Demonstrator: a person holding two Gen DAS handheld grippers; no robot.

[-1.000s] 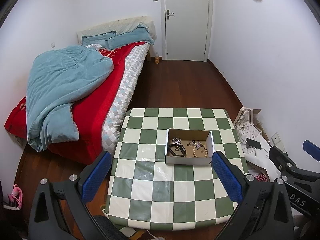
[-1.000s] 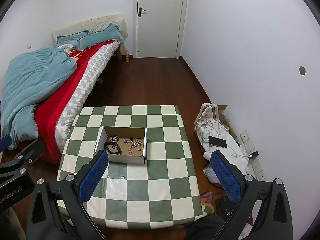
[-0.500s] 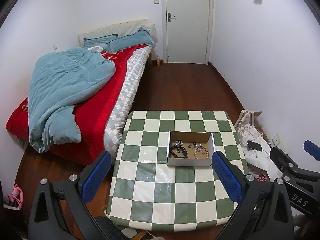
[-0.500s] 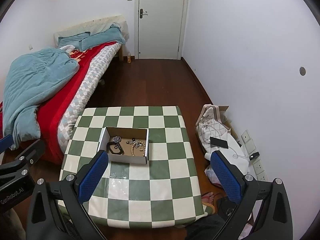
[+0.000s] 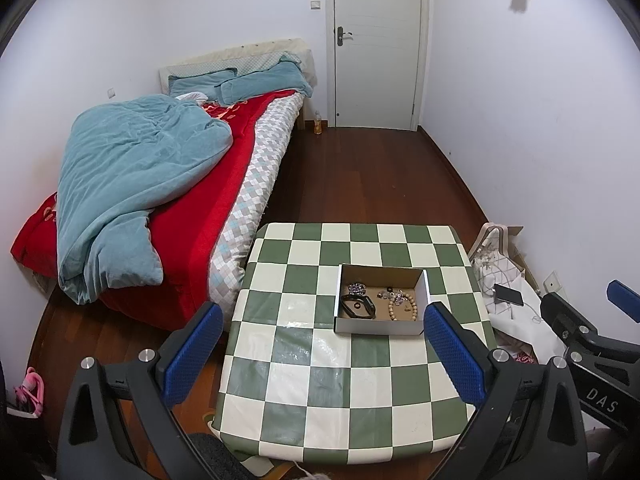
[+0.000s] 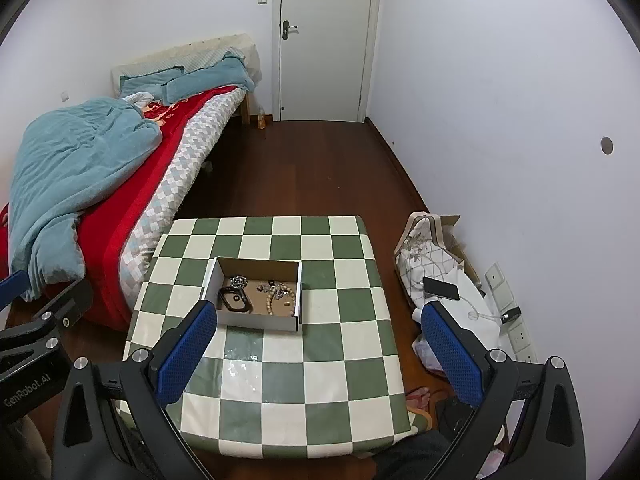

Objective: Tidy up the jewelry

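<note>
A small open cardboard box [image 5: 378, 326] [image 6: 258, 323] sits on the green-and-white checkered table [image 5: 320, 400] [image 6: 300, 380]. Inside lie a black bracelet [image 5: 359, 306] [image 6: 234, 302], a tan beaded bracelet [image 5: 404, 309] [image 6: 280, 299] and a silver chain [image 5: 357, 289] [image 6: 239, 281]. My left gripper [image 5: 321, 312] hangs open, high above the table's near side, with nothing in it. My right gripper [image 6: 318, 310] is also open, empty and well above the table, to the box's right. Each gripper shows at the edge of the other's view, at left gripper [image 6: 48, 312] and right gripper [image 5: 580, 320].
A bed [image 5: 248, 184] with a red cover and a blue quilt [image 5: 132, 184] stands left of the table. A white bag [image 6: 424, 264] with a phone [image 6: 440, 289] and wall sockets [image 6: 508, 312] are to the right. A closed door [image 5: 376, 40] is at the far end.
Both views have drifted back a little from the table, so slightly more of the room shows. Both grippers stay open and the box's contents have not moved.
</note>
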